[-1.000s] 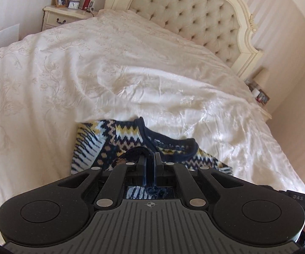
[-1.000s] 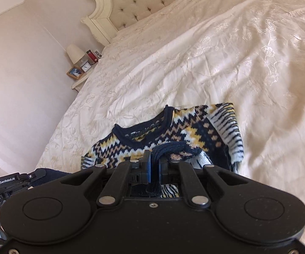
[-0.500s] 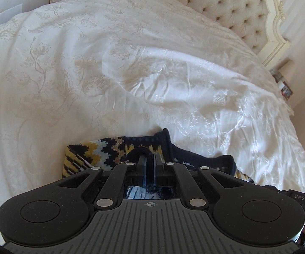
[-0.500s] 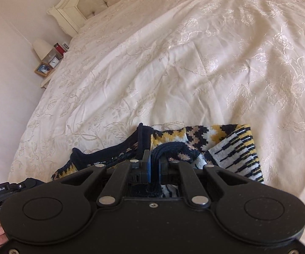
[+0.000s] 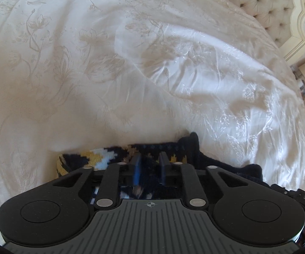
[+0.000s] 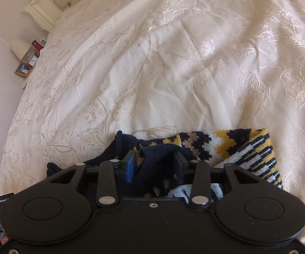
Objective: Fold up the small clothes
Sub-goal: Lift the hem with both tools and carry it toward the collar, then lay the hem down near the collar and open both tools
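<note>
Lying under everything: a cream bedspread (image 5: pixel 131 67) with a woven flower pattern, creased and shiny where the light falls.
Headboard: a tufted cream headboard (image 5: pixel 264 2) with a carved frame, at the far end of the bed.
Bedside: a lamp (image 6: pixel 20 47), a small clock (image 6: pixel 33 60) and a framed picture (image 6: pixel 23 69) crowd a nightstand past the bed's edge, well apart from the work.
In the way: each gripper's black body fills the lower part of its view and hides most of the garment.
Sweater: a small knitted sweater (image 6: pixel 232 146) lies on the bedspread at the near edge, bunched and doubled over.
Look: navy ribbed trim, with zigzags in mustard, tan and white, and striped bands on the right side.
Left gripper (image 5: pixel 149 160): fingers parted a little, with navy knit lying loose in the gap between them.
Right gripper (image 6: pixel 155 159): fingers parted wider, a hump of navy trim sitting between them, not pinched.
Hands: fingertips show at the bottom corners of both views.
</note>
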A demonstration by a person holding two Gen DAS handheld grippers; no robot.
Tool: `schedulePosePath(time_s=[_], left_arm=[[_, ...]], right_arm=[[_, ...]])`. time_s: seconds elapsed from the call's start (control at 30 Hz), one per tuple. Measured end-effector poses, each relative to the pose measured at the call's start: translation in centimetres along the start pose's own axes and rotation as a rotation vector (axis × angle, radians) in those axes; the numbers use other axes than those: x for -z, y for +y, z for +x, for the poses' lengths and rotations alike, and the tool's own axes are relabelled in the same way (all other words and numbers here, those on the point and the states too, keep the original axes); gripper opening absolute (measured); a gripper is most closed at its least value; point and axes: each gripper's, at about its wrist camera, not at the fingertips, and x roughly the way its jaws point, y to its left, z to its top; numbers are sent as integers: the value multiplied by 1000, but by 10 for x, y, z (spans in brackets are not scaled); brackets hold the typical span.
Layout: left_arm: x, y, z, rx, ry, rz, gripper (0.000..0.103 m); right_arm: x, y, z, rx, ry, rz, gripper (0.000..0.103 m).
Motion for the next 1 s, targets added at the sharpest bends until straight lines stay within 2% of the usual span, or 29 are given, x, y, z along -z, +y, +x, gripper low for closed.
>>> schedulePosePath(time_s=[0.03, 0.17, 0.3, 0.4, 0.53, 0.63, 0.8, 0.9, 1.0], left_arm=[[-3, 0, -2, -5, -21, 2, 36], [-19, -2, -10, -27, -45, 10, 36], [-23, -14, -28, -64, -60, 86, 38], [-12, -29, -40, -75, -49, 167, 41], [15, -48, -42, -56, 5, 272, 42], [36, -58, -32, -37, 63, 333, 43], [42, -53, -9, -59, 99, 329, 43], [31, -41, 6, -107, 108, 299, 43], [21, -28, 19, -111, 133, 261, 43]], right_arm=[[-2, 1, -2, -1, -15, 4, 59], [-13, 5, -10, 0, -53, 11, 61], [-14, 17, -25, 1, -88, -55, 69], [-4, 34, -33, 15, -88, -170, 75], [20, 56, -29, 9, -25, -331, 75], [35, 67, -19, -4, 22, -398, 75], [39, 73, 2, -9, 71, -441, 76], [28, 68, 18, 23, 86, -433, 77], [13, 56, 35, 72, 102, -380, 77]])
